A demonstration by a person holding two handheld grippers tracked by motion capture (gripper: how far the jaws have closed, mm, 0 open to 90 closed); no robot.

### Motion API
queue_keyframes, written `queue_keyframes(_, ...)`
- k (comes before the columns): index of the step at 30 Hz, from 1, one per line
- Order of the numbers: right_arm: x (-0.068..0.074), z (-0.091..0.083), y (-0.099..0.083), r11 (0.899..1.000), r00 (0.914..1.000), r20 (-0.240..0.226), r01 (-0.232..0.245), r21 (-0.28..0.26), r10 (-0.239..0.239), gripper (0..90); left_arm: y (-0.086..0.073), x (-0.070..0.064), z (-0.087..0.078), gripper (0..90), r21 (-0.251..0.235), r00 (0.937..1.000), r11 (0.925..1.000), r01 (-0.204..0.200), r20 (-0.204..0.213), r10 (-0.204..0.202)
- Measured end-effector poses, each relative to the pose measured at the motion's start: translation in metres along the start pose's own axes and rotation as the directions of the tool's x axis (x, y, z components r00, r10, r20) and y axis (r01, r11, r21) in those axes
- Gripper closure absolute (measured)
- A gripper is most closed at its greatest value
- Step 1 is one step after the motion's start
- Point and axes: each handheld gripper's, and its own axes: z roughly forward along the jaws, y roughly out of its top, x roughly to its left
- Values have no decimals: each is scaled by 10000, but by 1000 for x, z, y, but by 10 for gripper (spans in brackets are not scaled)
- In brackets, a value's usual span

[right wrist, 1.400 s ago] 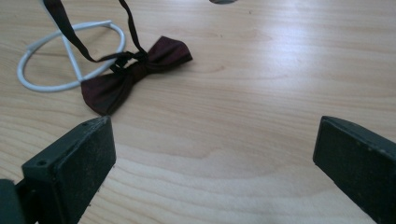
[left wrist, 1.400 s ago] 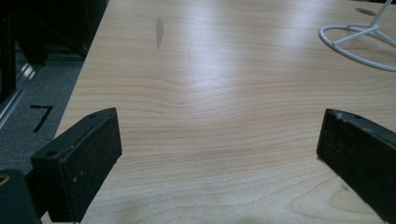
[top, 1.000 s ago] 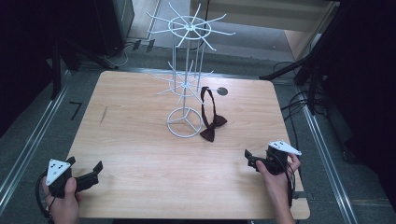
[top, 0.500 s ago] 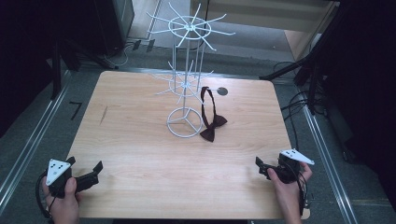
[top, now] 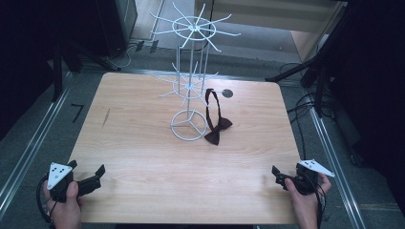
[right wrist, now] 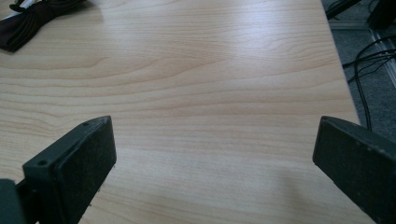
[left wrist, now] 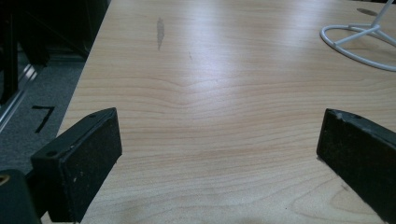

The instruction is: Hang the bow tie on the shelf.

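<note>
A dark brown bow tie [top: 216, 125] hangs by its strap from a low arm of a white wire rack [top: 190, 86] near the middle of the wooden table [top: 143, 157]; its bow rests beside the rack's ring base. The bow's edge shows at the top left of the right gripper view [right wrist: 32, 21]. My left gripper [top: 95, 175] sits open at the table's near left corner, nothing between its jaws. My right gripper [top: 278, 177] is open at the near right corner, also holding nothing. The rack's ring base [left wrist: 359, 42] appears at the top right of the left gripper view.
A small dark round hole [top: 227, 93] marks the table behind the rack. Cables [top: 305, 107] lie on the floor to the right, a metal rail [top: 28, 148] runs along the left, and a "7" mark [top: 77, 112] is on the floor.
My right gripper has drawn back toward the table's near right corner, away from the bow tie. The left gripper has stayed put.
</note>
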Motion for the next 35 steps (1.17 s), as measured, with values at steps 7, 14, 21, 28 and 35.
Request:
queue_keyframes(7, -12, -10, -7, 9999, 9998, 164, -95, -113, 97, 0, 0, 0, 0, 4, -21, 10000, 10000, 4, -31, -4)
queue_keyframes(14, -24, -20, -17, 9990, 9989, 302, -340, -273, 349, 0, 0, 0, 0, 4, 9, 10000, 10000, 6, -48, -6)
queue_keyframes(21, -25, -27, -26, 9983, 9983, 407, -397, -420, 414, 7, 0, 0, 0, 4, 12, 10000, 10000, 44, 29, -44)
queue_keyframes(28, -32, -35, -34, 9974, 9965, 577, -583, -421, 607, 16, 0, 0, 0, 4, 21, 10000, 10000, 63, 58, -63)
queue_keyframes(35, -32, -35, -36, 9973, 9970, 463, -593, -427, 613, 25, 1, 0, 1, 4, 83, 10000, 10000, -8, 47, 8)
